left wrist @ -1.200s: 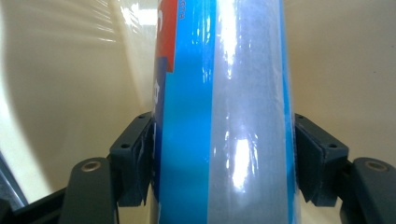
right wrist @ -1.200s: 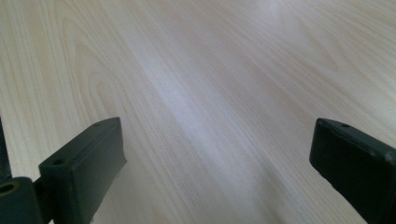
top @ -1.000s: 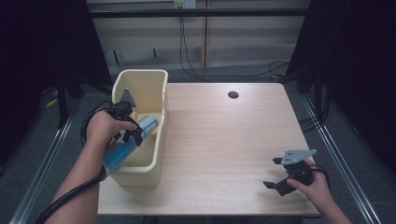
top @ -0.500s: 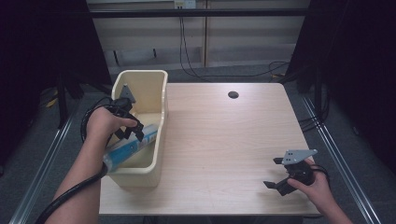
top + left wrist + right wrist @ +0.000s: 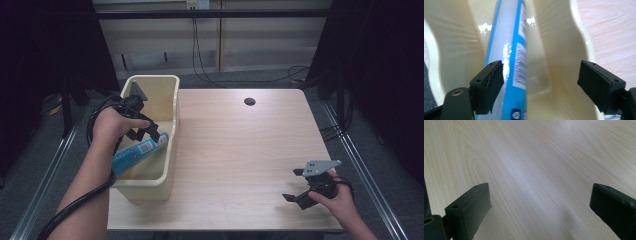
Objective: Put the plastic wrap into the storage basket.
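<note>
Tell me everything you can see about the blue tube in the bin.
The blue tube is a long, glossy cylinder, blue with a white printed label and barcode. It lies slanted inside the cream plastic bin, its upper end leaning on the bin's right wall. The left gripper has just been opening: one jaw is at the tube's side, the other stands clear.

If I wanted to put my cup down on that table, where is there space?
Nearly the whole wooden table is bare: the wide stretch between the cream bin at its left edge and the right gripper near the front right corner. A small dark hole sits near the far edge. The bin is crowded: a blue tube lies inside, with the left gripper over it.
</note>
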Tool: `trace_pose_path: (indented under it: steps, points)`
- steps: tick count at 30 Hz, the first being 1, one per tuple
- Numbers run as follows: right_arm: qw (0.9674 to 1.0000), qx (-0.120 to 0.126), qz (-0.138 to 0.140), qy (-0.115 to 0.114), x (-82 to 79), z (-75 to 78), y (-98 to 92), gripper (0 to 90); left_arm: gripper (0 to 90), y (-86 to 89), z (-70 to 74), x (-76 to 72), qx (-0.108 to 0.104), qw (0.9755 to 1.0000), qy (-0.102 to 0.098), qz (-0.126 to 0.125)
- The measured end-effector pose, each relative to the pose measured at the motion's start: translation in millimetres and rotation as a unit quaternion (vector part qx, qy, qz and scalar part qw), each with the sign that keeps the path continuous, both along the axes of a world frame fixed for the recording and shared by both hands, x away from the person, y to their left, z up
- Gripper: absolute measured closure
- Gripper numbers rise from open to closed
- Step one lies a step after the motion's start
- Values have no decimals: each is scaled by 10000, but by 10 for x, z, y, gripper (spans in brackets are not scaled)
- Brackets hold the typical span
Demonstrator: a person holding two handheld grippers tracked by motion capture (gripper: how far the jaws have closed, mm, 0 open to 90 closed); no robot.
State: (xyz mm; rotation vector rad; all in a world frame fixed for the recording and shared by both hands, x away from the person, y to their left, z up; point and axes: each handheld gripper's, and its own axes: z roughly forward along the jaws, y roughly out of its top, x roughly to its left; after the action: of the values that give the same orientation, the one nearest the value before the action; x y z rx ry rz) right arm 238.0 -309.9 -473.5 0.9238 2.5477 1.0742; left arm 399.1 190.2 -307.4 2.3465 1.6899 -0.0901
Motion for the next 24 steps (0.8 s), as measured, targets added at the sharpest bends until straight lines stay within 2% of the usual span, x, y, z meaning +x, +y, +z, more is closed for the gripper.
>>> trace_pose_path:
  steps: [4,7,10,11,13,15,18,19,24]
  points:
    - [10000,49,-5,-7,-7,15,-14,31,193,-81,82,-15,-123,9999,-86,-51]
    - [10000,60,-9,-18,-6,21,-17,31,191,-108,129,-14,-79,9997,-173,-127]
    - [10000,76,-4,-17,-9,23,-7,31,183,-188,162,-24,-287,9993,-220,-125]
    - [10000,76,-4,-17,-9,23,-7,31,181,-188,162,-24,-287,9993,-220,-125]
    - [10000,37,16,-38,-7,19,-2,31,181,-228,172,-20,-260,9990,-234,-260]
    - [10000,31,22,-26,-6,15,4,31,177,-284,175,-21,-326,9987,-264,-277]
    - [10000,35,27,-26,-3,19,8,31,175,-366,186,-23,-297,9983,-287,-406]
    - [10000,41,38,-40,-1,21,7,31,172,-418,202,-23,-355,9977,-318,-486]
    - [10000,61,38,-22,-5,23,5,31,171,-512,214,-26,-403,9968,-380,-585]
